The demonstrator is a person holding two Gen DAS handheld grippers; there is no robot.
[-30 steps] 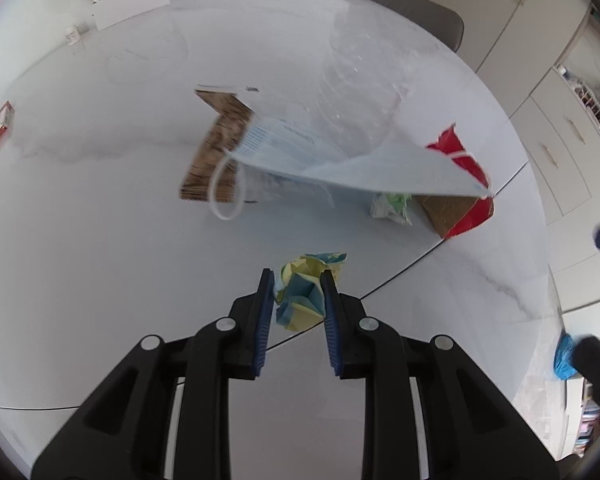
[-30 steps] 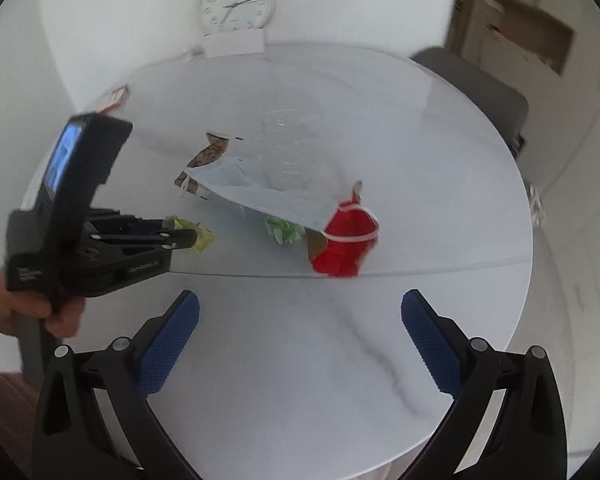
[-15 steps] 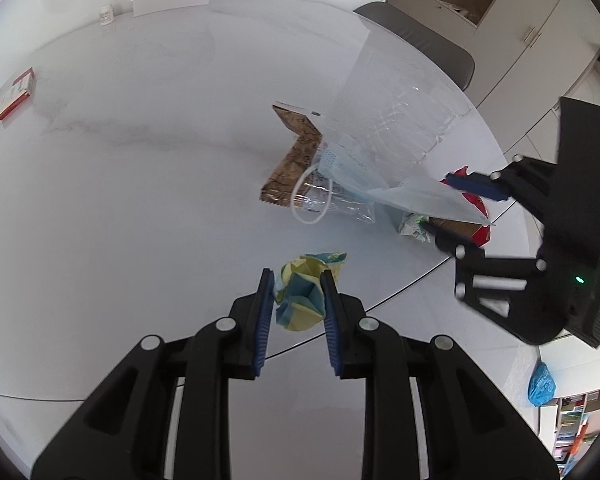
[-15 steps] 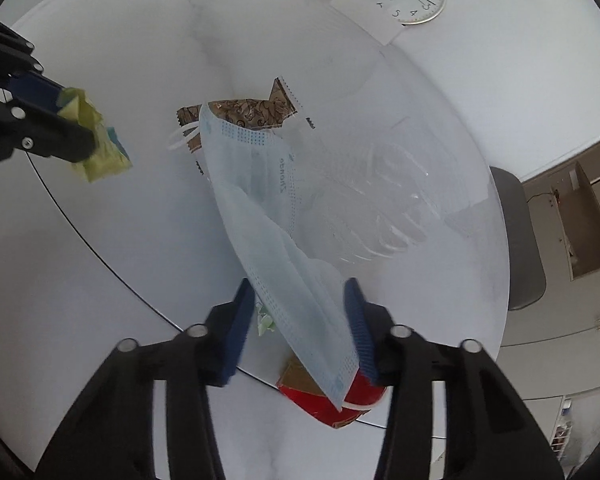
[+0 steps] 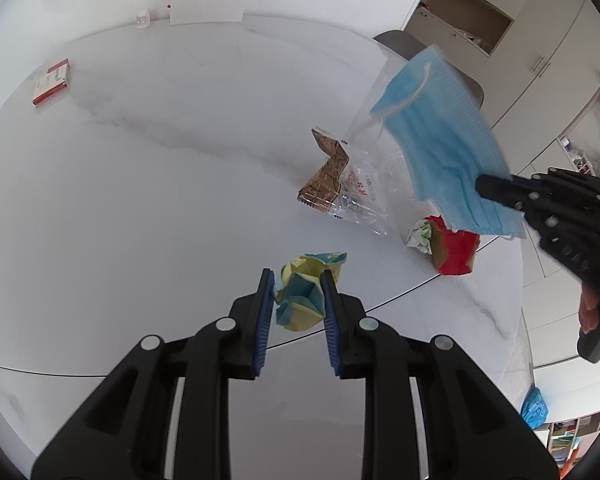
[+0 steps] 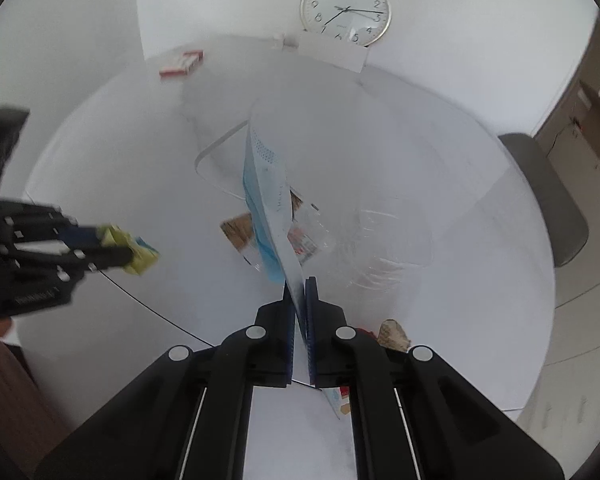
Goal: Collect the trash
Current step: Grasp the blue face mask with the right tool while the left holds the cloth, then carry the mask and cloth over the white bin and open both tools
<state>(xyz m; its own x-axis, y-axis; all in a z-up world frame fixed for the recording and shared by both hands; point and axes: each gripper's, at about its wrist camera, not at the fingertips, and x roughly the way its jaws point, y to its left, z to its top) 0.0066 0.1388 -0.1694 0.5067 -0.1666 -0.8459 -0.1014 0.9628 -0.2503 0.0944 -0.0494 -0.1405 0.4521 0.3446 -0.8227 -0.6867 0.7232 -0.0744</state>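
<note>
Your left gripper [image 5: 296,292] is clamped on a crumpled yellow-and-blue wrapper [image 5: 302,300], held clear above the white table [image 5: 140,200], which I take to be so it can be carried off without dragging. Your right gripper [image 6: 299,300] has just closed its jaws flat on the lower edge of the blue face mask [image 5: 440,136], lifting it off the pile of trash; the mask hangs limp and pleated, ear loop dangling, above the clear plastic bag [image 5: 364,196], brown snack packet [image 5: 326,174] and red carton [image 5: 456,250] still on the table
</note>
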